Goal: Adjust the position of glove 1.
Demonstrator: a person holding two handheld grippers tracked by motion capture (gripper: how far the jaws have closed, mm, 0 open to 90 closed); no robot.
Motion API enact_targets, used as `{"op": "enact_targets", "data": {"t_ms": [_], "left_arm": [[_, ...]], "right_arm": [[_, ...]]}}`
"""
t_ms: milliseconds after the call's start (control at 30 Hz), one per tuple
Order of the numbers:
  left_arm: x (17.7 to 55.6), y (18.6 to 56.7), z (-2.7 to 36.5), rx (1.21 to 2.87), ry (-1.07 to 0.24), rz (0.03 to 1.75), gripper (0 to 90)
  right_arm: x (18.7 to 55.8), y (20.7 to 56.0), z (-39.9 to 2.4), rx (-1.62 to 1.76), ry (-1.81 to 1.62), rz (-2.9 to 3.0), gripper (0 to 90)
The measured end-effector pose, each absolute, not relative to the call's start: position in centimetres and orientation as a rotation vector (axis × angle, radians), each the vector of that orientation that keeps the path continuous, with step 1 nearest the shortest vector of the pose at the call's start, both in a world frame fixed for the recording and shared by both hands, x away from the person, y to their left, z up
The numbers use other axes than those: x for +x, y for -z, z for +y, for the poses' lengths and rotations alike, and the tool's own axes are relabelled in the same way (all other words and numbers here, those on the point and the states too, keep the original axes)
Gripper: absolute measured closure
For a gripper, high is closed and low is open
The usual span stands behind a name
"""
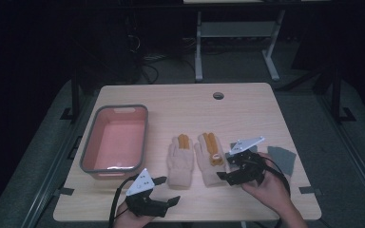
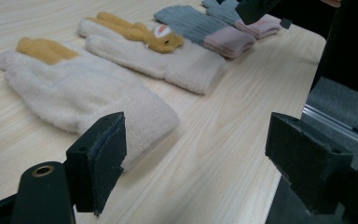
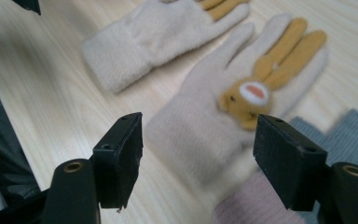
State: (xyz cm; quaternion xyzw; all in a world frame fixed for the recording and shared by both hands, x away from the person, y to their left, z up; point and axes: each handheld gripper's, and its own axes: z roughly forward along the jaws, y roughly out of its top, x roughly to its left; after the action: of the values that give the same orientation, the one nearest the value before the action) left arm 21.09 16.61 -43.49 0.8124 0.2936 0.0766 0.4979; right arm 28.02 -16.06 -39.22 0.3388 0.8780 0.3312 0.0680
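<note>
Both jaws wide, nothing held.

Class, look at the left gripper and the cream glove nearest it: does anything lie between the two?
Nothing visible does. The left gripper is open, its jaws facing the cuff of the cream glove, with bare table between them. The second cream glove, with the rabbit face, lies beyond it, not in the way.

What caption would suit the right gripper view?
Open claw poised above a cream glove bearing an orange bunny face.
</note>
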Motion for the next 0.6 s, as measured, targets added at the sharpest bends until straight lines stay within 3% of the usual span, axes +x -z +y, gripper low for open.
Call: {"op": "enact_targets", "data": {"t_ms": [600], "left_arm": [[21.2,43.4,16.9,1.953,-0.195,0.723,20.5]], "right_arm": [[30.8,37.7,-13.2,0.951,-0.961,2.711,32.2]]}}
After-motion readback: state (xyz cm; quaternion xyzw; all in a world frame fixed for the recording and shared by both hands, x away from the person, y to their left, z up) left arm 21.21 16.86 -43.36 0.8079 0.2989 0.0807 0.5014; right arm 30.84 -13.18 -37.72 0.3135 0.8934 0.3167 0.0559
